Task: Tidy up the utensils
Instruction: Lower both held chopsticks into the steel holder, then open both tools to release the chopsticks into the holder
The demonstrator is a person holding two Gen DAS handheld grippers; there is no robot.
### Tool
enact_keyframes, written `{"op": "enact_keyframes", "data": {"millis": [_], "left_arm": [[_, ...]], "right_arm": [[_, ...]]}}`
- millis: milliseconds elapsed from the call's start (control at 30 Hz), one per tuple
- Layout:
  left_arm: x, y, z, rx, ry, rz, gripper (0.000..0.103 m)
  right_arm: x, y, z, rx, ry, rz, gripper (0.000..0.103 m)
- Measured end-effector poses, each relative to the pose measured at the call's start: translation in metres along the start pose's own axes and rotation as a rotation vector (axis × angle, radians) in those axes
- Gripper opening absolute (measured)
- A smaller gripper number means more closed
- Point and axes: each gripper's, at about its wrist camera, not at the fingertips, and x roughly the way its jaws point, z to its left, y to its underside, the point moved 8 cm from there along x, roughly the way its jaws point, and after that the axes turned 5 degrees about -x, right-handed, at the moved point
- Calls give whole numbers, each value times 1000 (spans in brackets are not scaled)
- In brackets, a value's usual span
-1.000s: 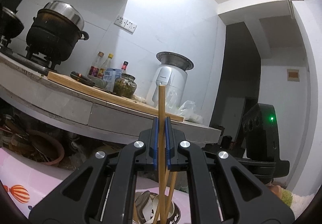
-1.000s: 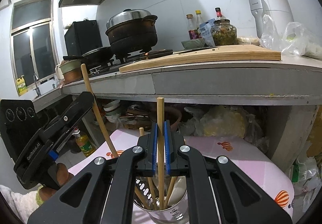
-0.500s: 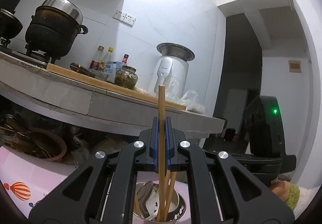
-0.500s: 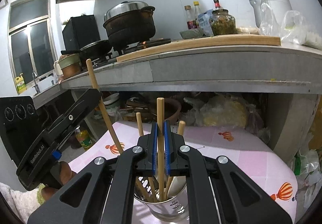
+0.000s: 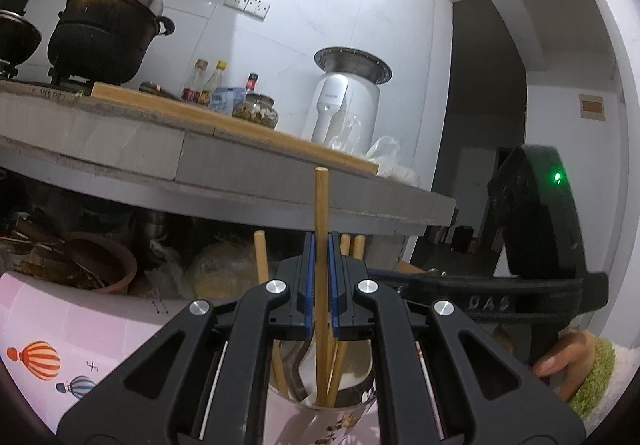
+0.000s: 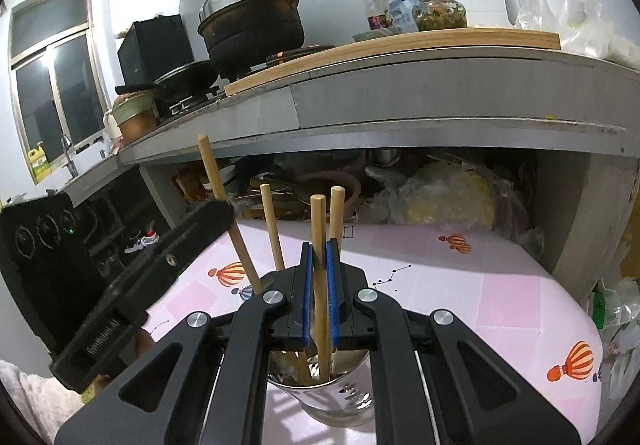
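1. Wooden chopstick stands upright in my left gripper, its long axis running from six o'clock to twelve o'clock in the left wrist view, blunt top toward twelve.
2. My left gripper's blue pads are pinched narrow on that stick, and its lower end reaches down into the metal utensil cup at six o'clock.
3. My right gripper likewise clamps a second chopstick between closed pads; this one also points up toward twelve, lower end inside the cup.
4. Seen from the right wrist, my left gripper's stick leans, top tipped toward eleven o'clock, bottom aimed at the cup.
5. Two more chopsticks already stand loose in the cup, just beside the one I hold.
6. Cup sits on the pink balloon-print cloth, below the grey counter edge.
7. Against the frame a second back, both sticks sit lower: the counter has climbed toward twelve in both views, and more of the cup rim and the neighbouring stick tops now show around my fingers.
8. A hand shows at four o'clock in the left view, under the right gripper's body.
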Motion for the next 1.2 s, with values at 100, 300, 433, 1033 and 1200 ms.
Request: {"op": "enact_keyframes", "data": {"millis": [100,300,433,1033,1200], "left_arm": [[1,5,2,-1,-6,15,6],[4,11,7,-7,-21,46,6],[5,14,9,-16,-30,61,11],[-7,10,4,-17,-55,94,59],[-23,2,1,-35,-57,97,69]], "right_arm": [[-1,1,0,-1,2,2,7],[3,-1,-5,15,11,21,7],[5,-2,-9,38,5,29,8],[0,-3,-16,89,-23,29,35],[-22,-7,-15,95,-21,-1,46]]}}
